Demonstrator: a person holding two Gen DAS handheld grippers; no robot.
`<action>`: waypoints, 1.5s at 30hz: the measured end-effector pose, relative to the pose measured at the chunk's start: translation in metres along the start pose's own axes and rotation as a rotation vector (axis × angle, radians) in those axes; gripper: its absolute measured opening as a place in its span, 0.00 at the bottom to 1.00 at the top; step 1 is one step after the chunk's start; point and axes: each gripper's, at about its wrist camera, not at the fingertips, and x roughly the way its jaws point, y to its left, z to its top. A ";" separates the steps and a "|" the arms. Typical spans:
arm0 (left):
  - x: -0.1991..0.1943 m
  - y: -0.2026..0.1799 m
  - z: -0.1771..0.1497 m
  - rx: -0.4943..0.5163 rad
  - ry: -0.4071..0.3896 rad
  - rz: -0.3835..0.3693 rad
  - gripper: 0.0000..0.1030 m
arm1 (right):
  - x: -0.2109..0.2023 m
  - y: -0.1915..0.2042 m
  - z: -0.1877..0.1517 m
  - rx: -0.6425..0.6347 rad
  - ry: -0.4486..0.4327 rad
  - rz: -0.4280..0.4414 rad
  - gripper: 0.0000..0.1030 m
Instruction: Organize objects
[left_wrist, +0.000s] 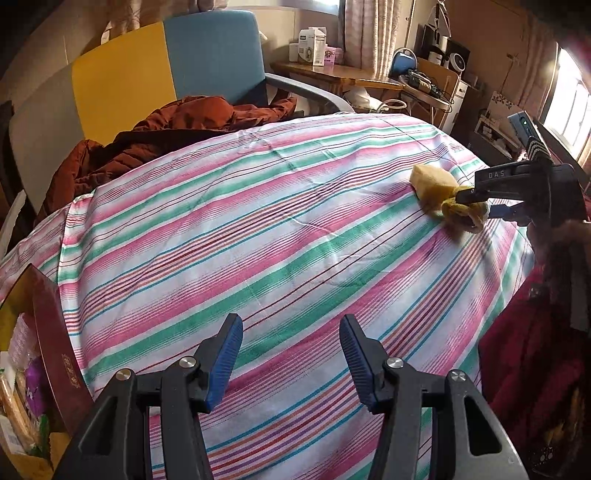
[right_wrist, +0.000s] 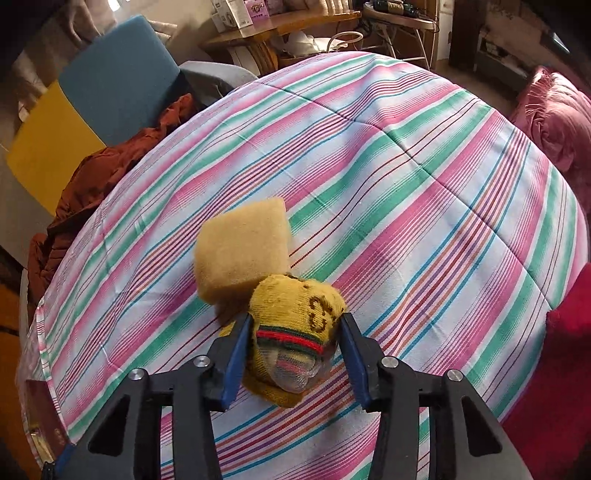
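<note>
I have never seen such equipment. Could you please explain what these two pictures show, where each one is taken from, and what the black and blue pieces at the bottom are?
No robot is here. A person holds a hand-held gripper in each hand, and each carries a wide-angle camera looking forward along its two blue-padded fingers. One picture is from the left hand-held gripper, whose jaws stand apart with nothing between them. The other is from the right hand-held gripper, which is closed on a yellow knitted sock with a red and green band. Something clear seems tucked inside the sock. A yellow sponge lies right beside it. Both rest on a striped cloth in pink, green and white. At the left edge of the left view stands a dark red box.
</note>
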 end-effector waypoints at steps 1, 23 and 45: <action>0.001 -0.003 0.002 0.011 0.001 -0.002 0.54 | -0.004 -0.002 -0.001 0.009 -0.020 0.001 0.46; 0.070 -0.109 0.109 0.137 0.003 -0.201 0.74 | -0.049 -0.043 0.016 0.332 -0.301 0.227 0.48; 0.173 -0.180 0.170 0.087 0.149 -0.230 0.81 | -0.047 -0.083 0.002 0.537 -0.314 0.318 1.00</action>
